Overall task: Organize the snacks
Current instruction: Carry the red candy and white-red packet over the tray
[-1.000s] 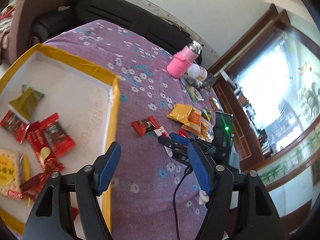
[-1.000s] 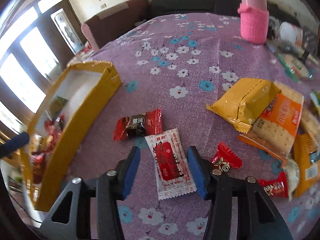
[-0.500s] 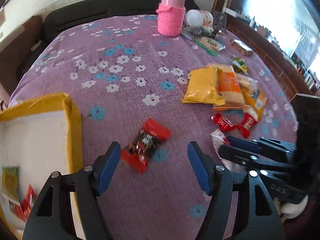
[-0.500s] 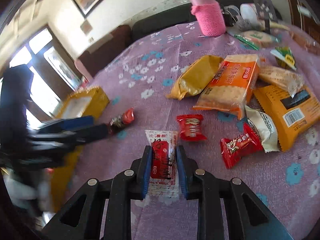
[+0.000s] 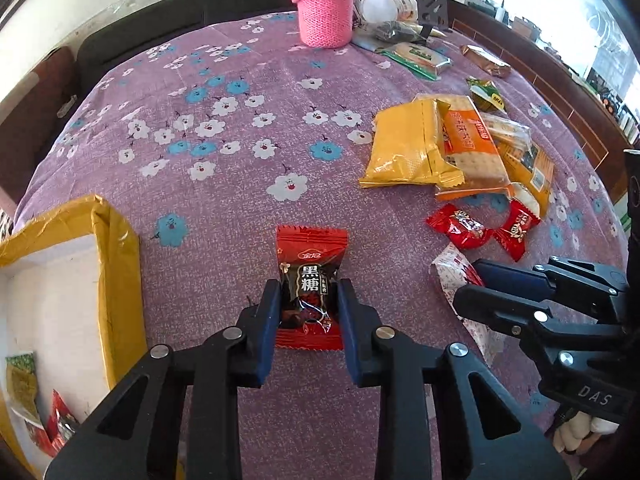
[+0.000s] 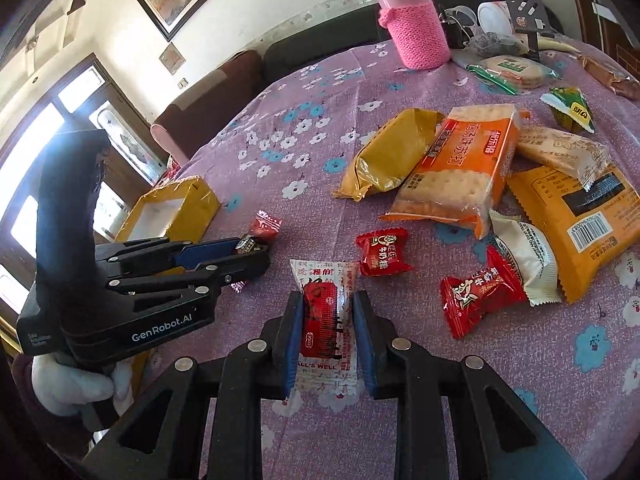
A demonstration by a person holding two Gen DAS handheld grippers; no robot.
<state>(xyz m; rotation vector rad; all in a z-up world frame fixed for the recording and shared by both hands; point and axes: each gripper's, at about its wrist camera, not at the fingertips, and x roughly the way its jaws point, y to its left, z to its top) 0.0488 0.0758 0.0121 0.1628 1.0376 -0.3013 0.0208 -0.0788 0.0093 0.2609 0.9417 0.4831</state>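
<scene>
Both tongs are closed on light, crinkly, slippery wrappers (best pinched mid-body): the left gripper (image 5: 307, 312) on the red-black candy (image 5: 310, 280), the right gripper (image 6: 327, 332), toward three o'clock, on the white sachet (image 6: 326, 316).

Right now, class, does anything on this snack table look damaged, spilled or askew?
Nothing looks spilled. The yellow foil packet lies torn open at one end beside the orange cracker pack, and the loose snacks sit in an untidy overlapping heap on the purple flowered tablecloth rather than in the yellow-edged box.

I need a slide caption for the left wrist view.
Left gripper shut on red candy packet, beside yellow box.
</scene>
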